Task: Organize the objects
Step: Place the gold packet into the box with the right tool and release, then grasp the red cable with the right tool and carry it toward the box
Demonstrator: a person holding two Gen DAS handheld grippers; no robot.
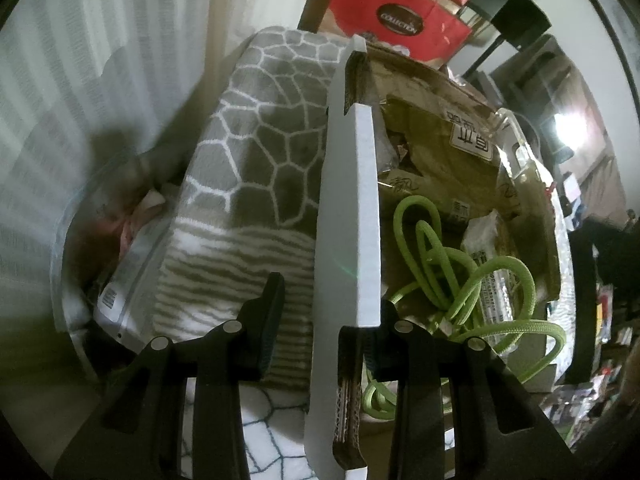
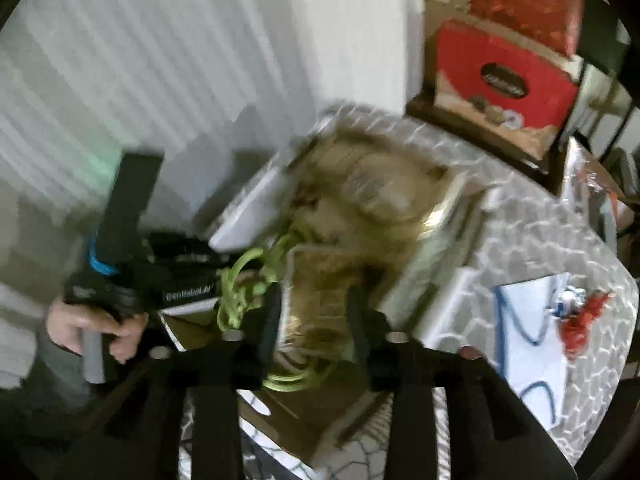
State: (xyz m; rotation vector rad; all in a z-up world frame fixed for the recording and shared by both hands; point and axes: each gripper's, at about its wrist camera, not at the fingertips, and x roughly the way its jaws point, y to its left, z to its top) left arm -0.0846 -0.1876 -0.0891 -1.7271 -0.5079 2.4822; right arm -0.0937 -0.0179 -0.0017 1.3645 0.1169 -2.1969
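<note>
**Left wrist view.** The cardboard box [image 1: 348,200] is my landmark. Its near white wall stands upright and runs lengthwise, straight away from the camera, between the fingers of the left gripper [image 1: 328,304]. The jaws are narrow. The wall lies against the right-hand finger, and a strip of the patterned blanket [image 1: 260,140] seems to show between the wall and the other finger, so I cannot tell whether the pads pinch it. Inside the box, just past the wall, lies one green cord [image 1: 440,264] in loose loops on top of brown paper packets [image 1: 440,132]. Beyond the far end of the box stands a red carton [image 1: 396,12].

**Right wrist view (blurred).** The right gripper [image 2: 314,320] points steeply down into the box from its near end. Its jaws are part open and straddle one brown packet [image 2: 320,292]. The blur hides whether the pads touch it. The cord spills over the box's left side, next to the left gripper, which a hand [image 2: 92,328] holds at that wall. I judge the right gripper nearer the packets and the left nearer the cord. The packet's long axis seems to run away from the jaws, along the fingers.

**Count.** One box, one cord, and two red cartons stacked beyond it. To the right of the box, well apart from it, lie one white card [image 2: 528,320] and one red toy [image 2: 580,320].
</note>
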